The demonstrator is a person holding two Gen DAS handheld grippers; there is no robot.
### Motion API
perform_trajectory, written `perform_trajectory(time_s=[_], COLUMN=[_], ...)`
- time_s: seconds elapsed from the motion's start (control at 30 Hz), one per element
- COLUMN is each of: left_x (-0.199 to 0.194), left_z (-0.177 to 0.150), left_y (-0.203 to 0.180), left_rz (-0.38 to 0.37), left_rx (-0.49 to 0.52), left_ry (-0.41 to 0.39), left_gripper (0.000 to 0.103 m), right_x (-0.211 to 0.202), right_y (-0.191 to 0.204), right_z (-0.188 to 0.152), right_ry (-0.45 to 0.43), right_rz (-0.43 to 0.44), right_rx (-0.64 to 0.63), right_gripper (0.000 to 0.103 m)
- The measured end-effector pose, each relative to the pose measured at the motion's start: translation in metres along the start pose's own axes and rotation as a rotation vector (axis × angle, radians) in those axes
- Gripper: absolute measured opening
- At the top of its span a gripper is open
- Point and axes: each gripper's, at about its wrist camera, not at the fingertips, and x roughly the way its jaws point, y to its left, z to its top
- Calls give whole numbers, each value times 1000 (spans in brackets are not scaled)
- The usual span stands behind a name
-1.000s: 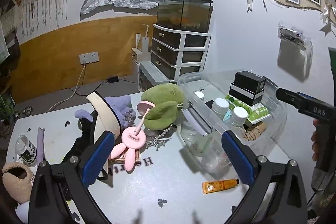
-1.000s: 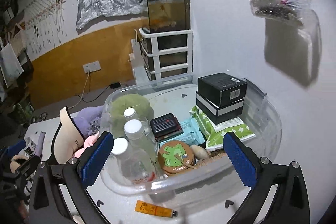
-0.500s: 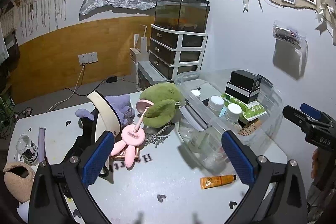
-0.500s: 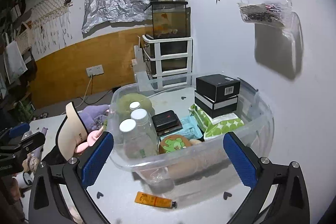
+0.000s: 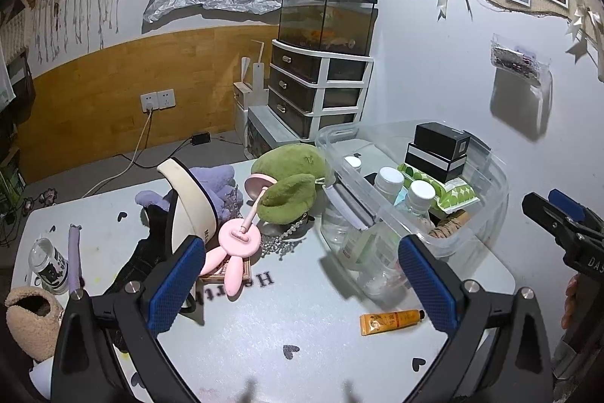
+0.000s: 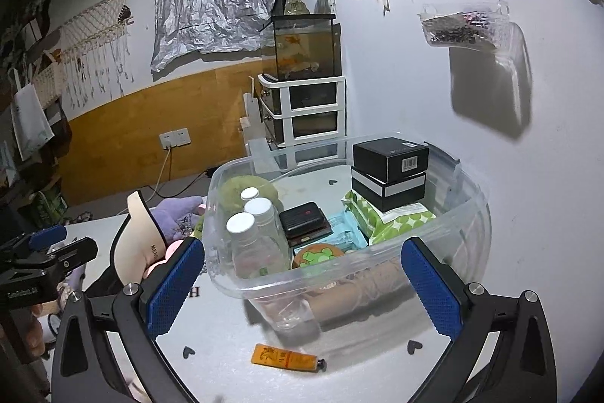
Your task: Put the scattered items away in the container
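Note:
A clear plastic container (image 5: 487, 210) (image 6: 473, 233) stands on the white table at the right. It holds black boxes (image 6: 389, 169), clear bottles (image 6: 251, 237), green wipes and a round green tin. An orange tube (image 5: 390, 321) (image 6: 287, 358) lies on the table in front of it. A green plush (image 5: 290, 182), a pink rabbit mirror (image 5: 238, 244), a cream cap (image 5: 188, 206) and a purple plush (image 5: 215, 180) lie left of the container. My left gripper (image 5: 302, 282) is open and empty above the table. My right gripper (image 6: 302, 284) is open and empty before the container.
A small jar (image 5: 49, 263), a purple strip and a beige fuzzy slipper (image 5: 30, 320) lie at the table's left edge. A drawer unit with a fish tank (image 5: 324, 21) stands behind the table. The wall is close on the right.
Both grippers have pulled back and up from the table and container. The right gripper's view has widened, showing more of the tube and table. Both stay open.

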Motion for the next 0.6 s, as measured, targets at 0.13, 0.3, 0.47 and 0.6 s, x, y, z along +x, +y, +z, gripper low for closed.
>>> perform_trajectory(time_s=[0.13,0.3,0.47,0.6], left_x=[0,1,-1,-3], left_z=[0,1,-1,0], left_y=[0,0,2,3], left_rz=[0,1,0,2], left_rx=[-3,1,2,4], left_ry=[2,0,-7,-22], left_gripper=[103,103,103,103], right_x=[0,0,0,1], right_y=[1,3,2,2], right_z=[-1,-2,-2,-3], right_ry=[2,4,12,17], right_rz=[0,0,2,1], right_rx=[-11,-17,-13,-11], right_gripper=[103,103,103,103])
